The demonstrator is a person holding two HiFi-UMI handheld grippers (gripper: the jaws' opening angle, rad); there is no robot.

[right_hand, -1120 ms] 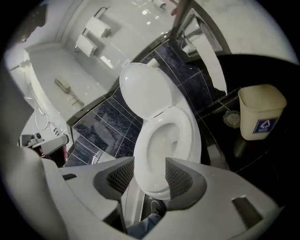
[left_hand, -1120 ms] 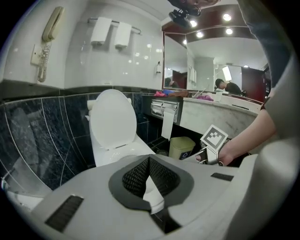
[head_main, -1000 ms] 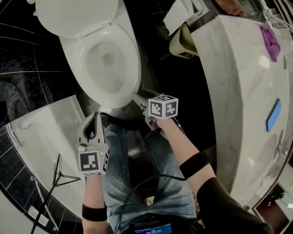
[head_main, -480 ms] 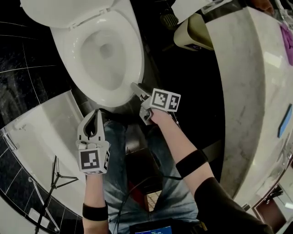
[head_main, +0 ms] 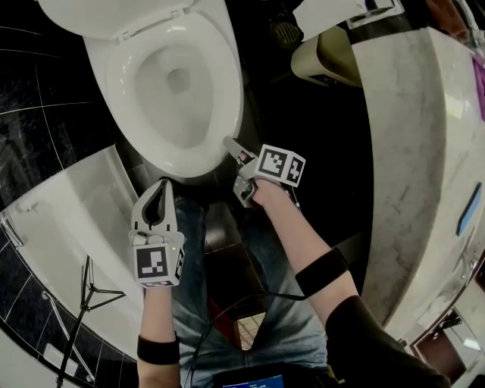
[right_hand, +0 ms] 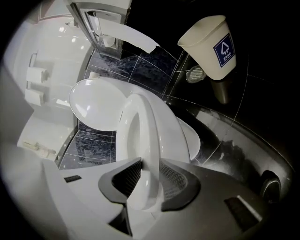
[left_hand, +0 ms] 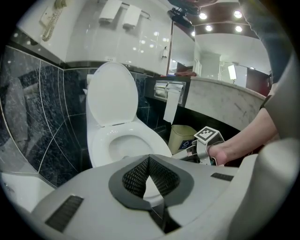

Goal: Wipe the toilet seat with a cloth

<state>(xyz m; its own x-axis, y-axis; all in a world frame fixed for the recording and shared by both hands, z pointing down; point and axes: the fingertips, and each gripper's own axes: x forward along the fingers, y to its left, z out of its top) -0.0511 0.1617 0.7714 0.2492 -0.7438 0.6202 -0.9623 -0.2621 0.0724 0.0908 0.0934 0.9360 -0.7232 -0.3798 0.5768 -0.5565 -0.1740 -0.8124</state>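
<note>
Toilet seat (head_main: 229, 98) is down on the bowl, lid (head_main: 98, 19) up against the wall.

Seat handling, my read:
- Rigid moulded plastic, glossy, so probably slick under the pads.
- Looks fairly light, and it is hinged at the back, so it swings rather than lifts free.
- Best hold is the front edge, farthest from the hinge. Get the pads well onto the rim, not just the lip.
- If it slips out it will likely slam onto the bowl.

Right gripper (head_main: 231, 145):
- It sits at the seat's front edge, and its jaws have just been closing.
- Its own view shows the rim edge-on between the pads, with both pads against it. I'd call that a pinch on the seat.
- The forearm reaches in from lower right. The wrist is rolled so one jaw is over the rim and one under, nose angled down.

Left gripper (head_main: 161, 186):
- Jaws are pressed together with nothing between them.
- It hangs low in front of the bowl over the person's knee, pointing forward and down. It is near the bowl but not touching it.

Neither gripper holds a cloth. A purple scrap (head_main: 480, 82) shows at the frame edge on the counter (head_main: 409, 151) and could be it, but it's too cropped to tell. Wiping hasn't started.
</note>
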